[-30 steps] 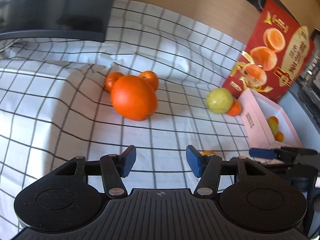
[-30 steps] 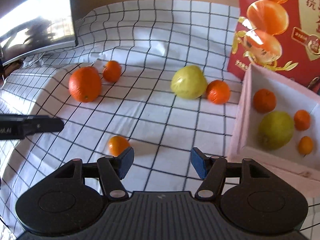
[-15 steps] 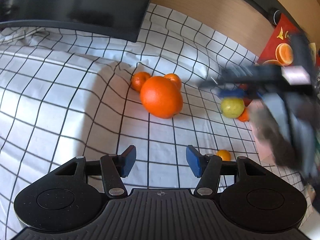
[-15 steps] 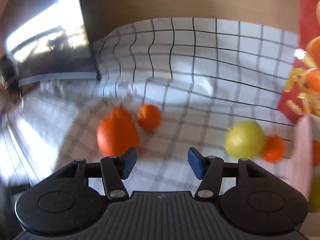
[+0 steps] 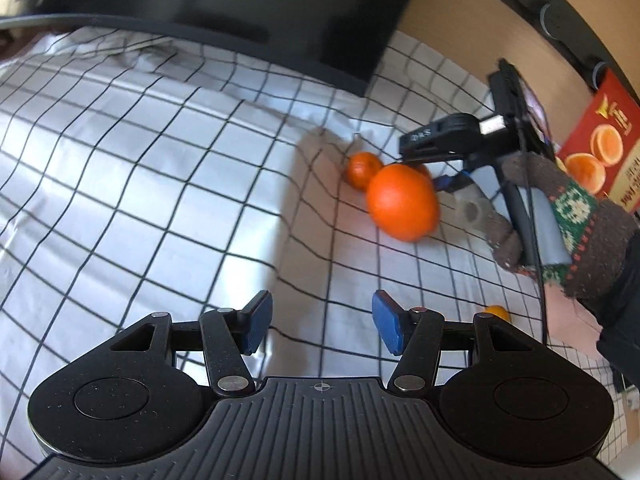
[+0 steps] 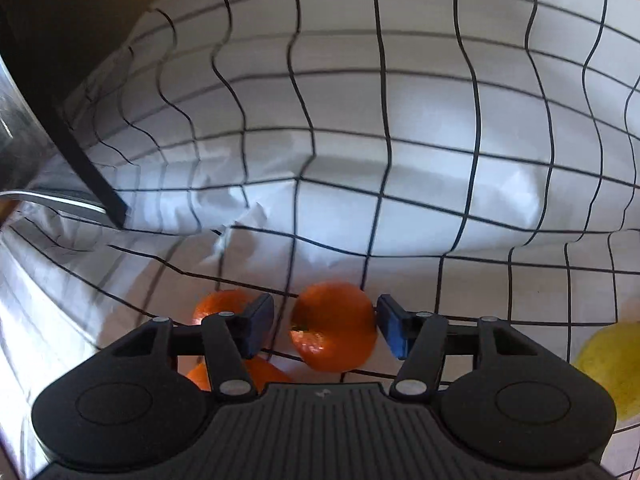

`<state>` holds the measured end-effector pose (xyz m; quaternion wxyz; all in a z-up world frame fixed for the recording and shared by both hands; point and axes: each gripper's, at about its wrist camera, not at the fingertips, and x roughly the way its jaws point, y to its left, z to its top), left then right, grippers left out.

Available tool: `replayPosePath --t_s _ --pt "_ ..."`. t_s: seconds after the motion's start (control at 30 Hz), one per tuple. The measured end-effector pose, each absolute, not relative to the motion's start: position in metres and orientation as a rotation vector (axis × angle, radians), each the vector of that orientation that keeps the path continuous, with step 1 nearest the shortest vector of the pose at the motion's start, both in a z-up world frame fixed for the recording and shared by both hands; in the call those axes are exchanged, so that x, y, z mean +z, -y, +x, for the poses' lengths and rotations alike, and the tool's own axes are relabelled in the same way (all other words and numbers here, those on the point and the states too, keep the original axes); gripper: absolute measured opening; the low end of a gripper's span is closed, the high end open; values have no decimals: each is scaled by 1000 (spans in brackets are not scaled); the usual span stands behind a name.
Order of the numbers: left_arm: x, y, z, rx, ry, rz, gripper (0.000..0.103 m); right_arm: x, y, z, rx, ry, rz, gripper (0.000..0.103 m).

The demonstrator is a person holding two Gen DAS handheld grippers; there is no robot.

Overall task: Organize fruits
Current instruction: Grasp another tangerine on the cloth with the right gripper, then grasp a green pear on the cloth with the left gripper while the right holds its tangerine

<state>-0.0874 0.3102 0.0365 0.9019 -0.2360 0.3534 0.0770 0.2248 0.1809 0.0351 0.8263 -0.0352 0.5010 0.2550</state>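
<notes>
Jaws of the right gripper (image 6: 324, 326) are closing around a small mandarin (image 6: 334, 326), the left pad not yet touching; left gripper (image 5: 322, 322) wide, empty. Next: pinch, lift gently.

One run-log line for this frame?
right gripper: closing around small orange, not gripped | left gripper: open, empty | big orange: on checked cloth

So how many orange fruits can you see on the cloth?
4: a big orange, one mandarin behind it, another between the right gripper's closing jaws, a tiny one near the left gripper. More may be hidden.
</notes>
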Motion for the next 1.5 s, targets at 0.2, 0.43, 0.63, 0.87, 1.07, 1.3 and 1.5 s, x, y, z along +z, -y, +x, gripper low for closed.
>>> replayPosePath --t_s 0.2,0.43,0.63,0.87,1.07,1.3,1.5 --pt "33 -303 -78 125 -741 -473 60 39 -178 215 573 -1038 -149 43" --pt "26 -270 -60 32 -774 -434 60 70 -121 173 589 -965 -157 43" --pt "29 -237 -34 -59 -785 -358 60 93 -40 110 583 -902 -150 43" --pt "73 -172 29 -313 -717 -171 60 71 50 53 437 -950 -107 44" --pt "105 -104 106 -431 -644 140 61 46 92 20 319 -937 -127 43" --pt "84 -74 167 -434 -746 430 61 33 109 11 249 -889 -119 43" --pt "64 -77 184 -477 -823 469 61 25 110 10 250 -872 -123 44"
